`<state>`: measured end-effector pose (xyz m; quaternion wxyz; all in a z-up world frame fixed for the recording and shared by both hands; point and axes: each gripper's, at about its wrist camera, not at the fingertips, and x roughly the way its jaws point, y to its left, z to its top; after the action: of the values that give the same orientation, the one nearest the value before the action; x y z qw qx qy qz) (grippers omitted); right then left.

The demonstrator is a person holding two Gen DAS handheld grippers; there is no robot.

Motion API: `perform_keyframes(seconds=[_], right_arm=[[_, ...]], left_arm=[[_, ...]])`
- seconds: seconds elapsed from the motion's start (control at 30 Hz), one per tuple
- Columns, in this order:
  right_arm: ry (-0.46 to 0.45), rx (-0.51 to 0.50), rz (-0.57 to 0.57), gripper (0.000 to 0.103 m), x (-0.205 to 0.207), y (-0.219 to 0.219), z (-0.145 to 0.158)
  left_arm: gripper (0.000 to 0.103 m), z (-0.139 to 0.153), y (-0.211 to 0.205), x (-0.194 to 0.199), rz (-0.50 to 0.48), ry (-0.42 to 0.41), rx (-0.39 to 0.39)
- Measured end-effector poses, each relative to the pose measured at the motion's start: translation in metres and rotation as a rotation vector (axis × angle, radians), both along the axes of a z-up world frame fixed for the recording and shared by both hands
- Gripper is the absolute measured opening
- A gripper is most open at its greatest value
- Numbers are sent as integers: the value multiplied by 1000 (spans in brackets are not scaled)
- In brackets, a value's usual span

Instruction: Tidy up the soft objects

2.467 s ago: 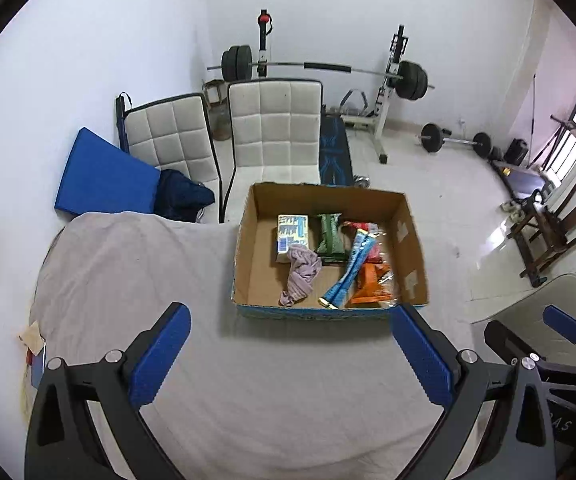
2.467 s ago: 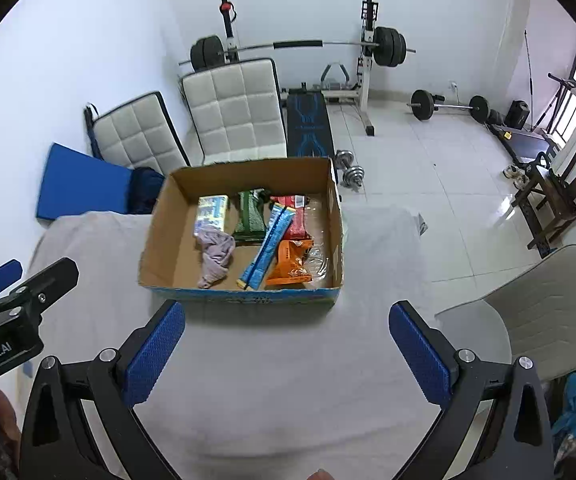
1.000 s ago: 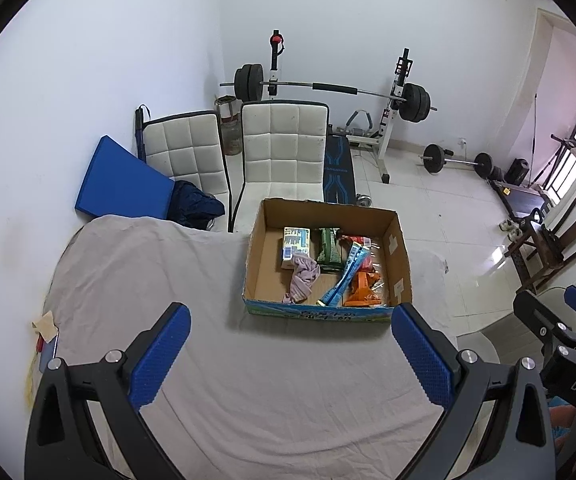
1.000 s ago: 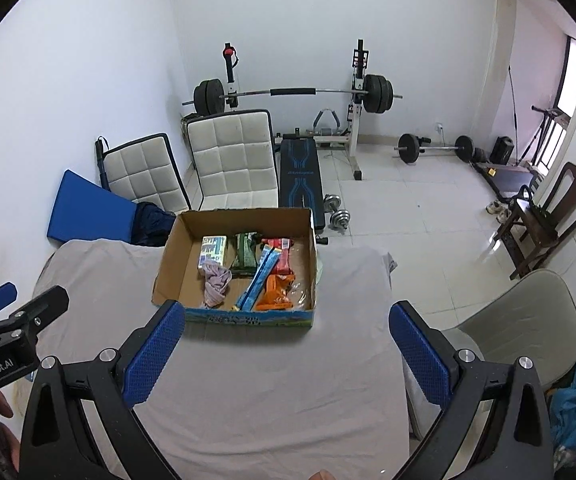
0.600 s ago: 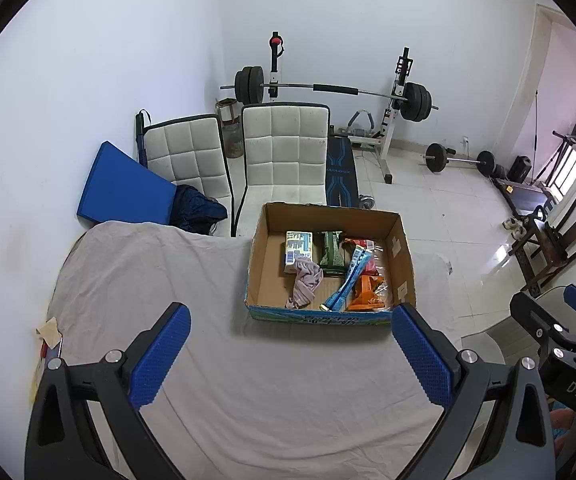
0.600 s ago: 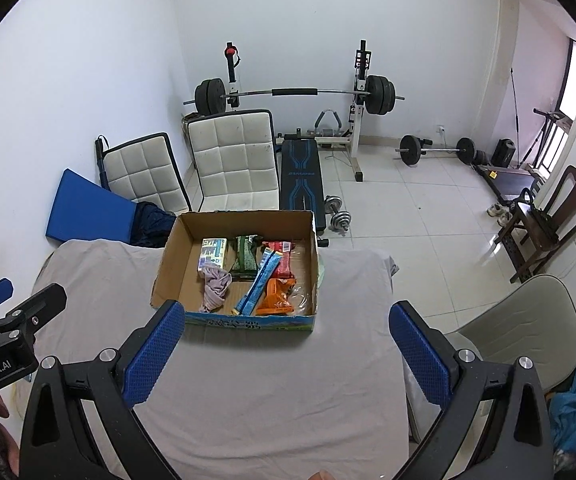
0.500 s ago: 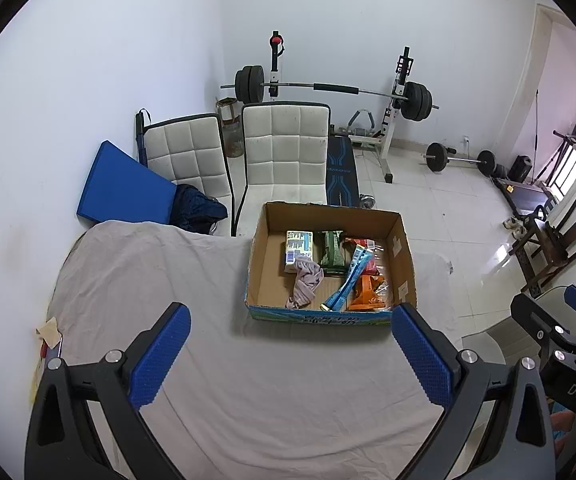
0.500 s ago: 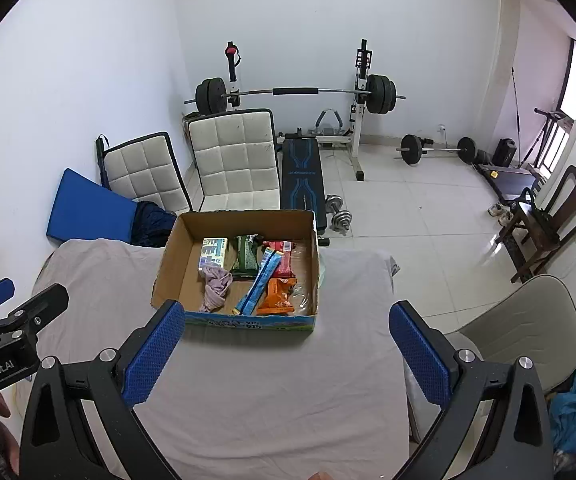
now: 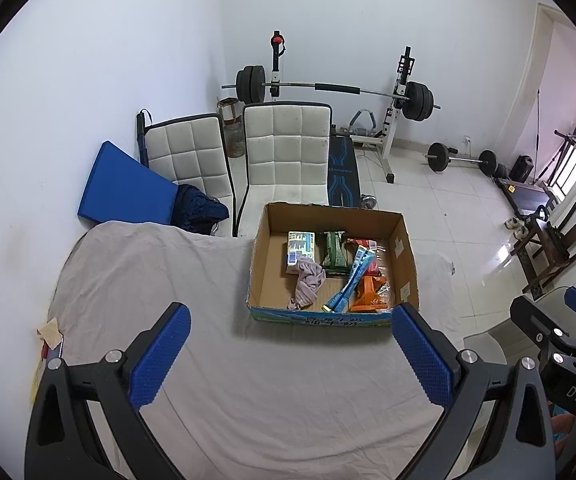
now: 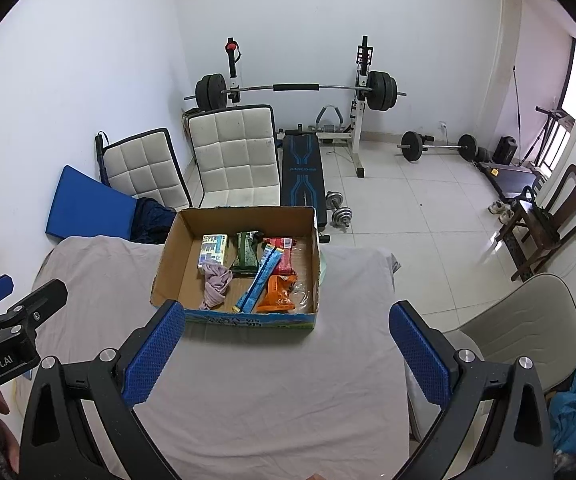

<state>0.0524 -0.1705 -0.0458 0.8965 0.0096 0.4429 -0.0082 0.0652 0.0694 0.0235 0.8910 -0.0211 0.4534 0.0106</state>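
An open cardboard box (image 9: 404, 256) (image 10: 171, 256) stands on the far part of a table covered with a grey cloth (image 9: 247, 380) (image 10: 271, 392). Inside lie a crumpled pink cloth (image 9: 307, 283) (image 10: 215, 282), a blue-and-white packet (image 9: 299, 246), a green packet (image 9: 332, 255), a long blue packet (image 9: 351, 281), a red packet (image 10: 283, 258) and an orange packet (image 9: 368, 294). My left gripper (image 9: 291, 352) is open and empty, above the cloth short of the box. My right gripper (image 10: 285, 352) is open and empty, also short of the box.
Two white padded chairs (image 9: 283, 160) and a blue mat (image 9: 123, 188) stand behind the table. A weight bench with barbell (image 9: 340, 92) is by the far wall. A grey chair (image 10: 520, 320) is right of the table. Paper scraps (image 9: 49, 332) lie at the table's left edge.
Both grippers have pulled up and back from the box since 2.5 s ago, so it looks smaller. Over the last half second they barely moved. Both stayed open.
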Motion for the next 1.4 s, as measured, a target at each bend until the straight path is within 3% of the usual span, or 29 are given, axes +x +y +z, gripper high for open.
perform_keyframes(seconds=[1.4], right_arm=[[-4,-3,6,103,-3,0,1]], left_arm=[[103,-9,6,-4,-16,1,-1]])
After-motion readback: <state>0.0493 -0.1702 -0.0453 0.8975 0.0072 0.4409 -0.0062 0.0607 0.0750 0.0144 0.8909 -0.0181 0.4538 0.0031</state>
